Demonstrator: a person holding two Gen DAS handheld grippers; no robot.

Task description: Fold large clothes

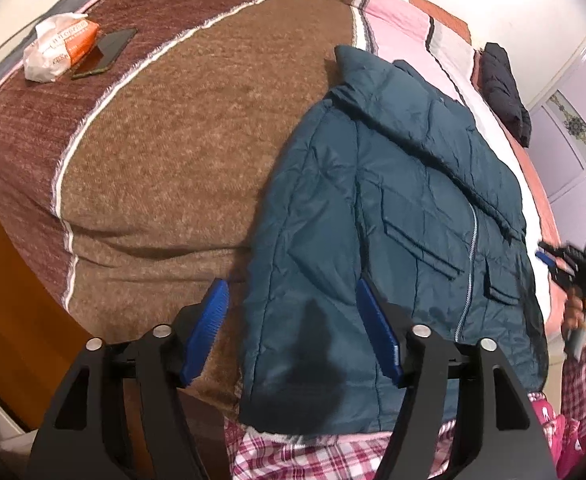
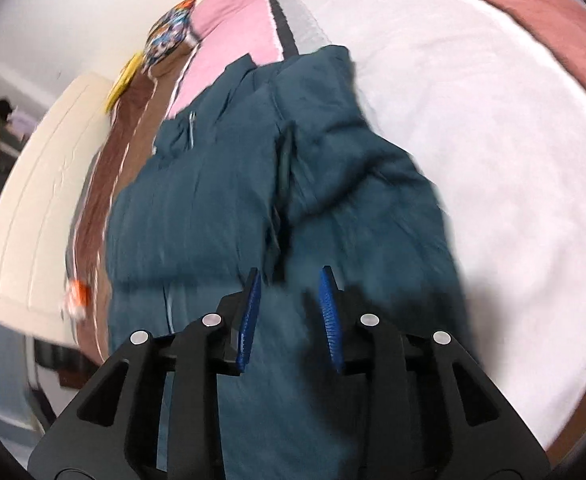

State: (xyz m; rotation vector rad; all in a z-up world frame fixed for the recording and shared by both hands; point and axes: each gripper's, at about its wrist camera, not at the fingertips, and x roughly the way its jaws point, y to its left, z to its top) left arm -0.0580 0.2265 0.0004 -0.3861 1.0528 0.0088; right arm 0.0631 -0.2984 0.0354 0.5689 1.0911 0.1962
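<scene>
A teal quilted jacket [image 1: 405, 216] lies front up on the bed, zipper shut, collar pointing away from me. My left gripper [image 1: 293, 286] is open wide above the jacket's near left hem edge, nothing between its blue pads [image 1: 209, 320]. In the right wrist view the jacket [image 2: 197, 216] fills the middle, blurred, with a sleeve lying along its right side. My right gripper [image 2: 290, 274] hovers over the lower part with a narrow gap between its pads and no cloth pinched. The left wrist view also shows the right gripper [image 1: 565, 264] at the jacket's right edge, held by a hand.
A brown blanket [image 1: 153, 168] covers the bed's left part, with a white and orange packet [image 1: 59, 50] and a dark phone [image 1: 107, 52] at its far corner. A black garment [image 1: 503, 88] lies far right. A white sheet [image 2: 473, 128] spreads right of the jacket. Plaid-trousered legs [image 1: 305, 452] stand at the bed's near edge.
</scene>
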